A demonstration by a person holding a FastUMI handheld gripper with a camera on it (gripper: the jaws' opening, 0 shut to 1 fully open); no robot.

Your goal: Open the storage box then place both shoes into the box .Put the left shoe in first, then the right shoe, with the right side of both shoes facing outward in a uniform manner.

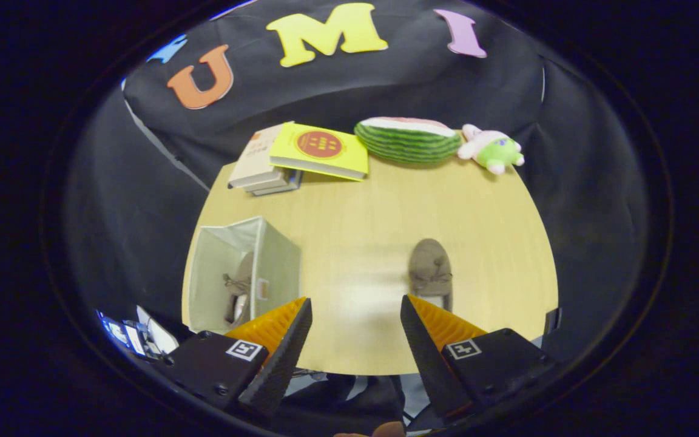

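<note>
One shoe point(238, 291) lies already inside the open box point(276, 258), which stands on the table point(355, 212) just beyond the left finger. The second shoe point(430, 270) rests on the table, well apart from the box, just ahead of the right finger. The gripper point(355, 325) hangs above the near part of the table with its fingers spread wide and nothing between them.

I think several things can go wrong from here. The shoe looks soft, so if the fingers close on its thin upper edge, it may fold or slip out during the lift. It now points away from the gripper, so a careless carry could put it in the box turned the wrong way, not matching the first shoe. The box looks narrow and light; lowering the shoe against its wall could push the box or press on the shoe already inside. The books point(301, 158), the watermelon point(407, 139) and the plush toy point(492, 150) stand far behind and should not disturb.
</note>
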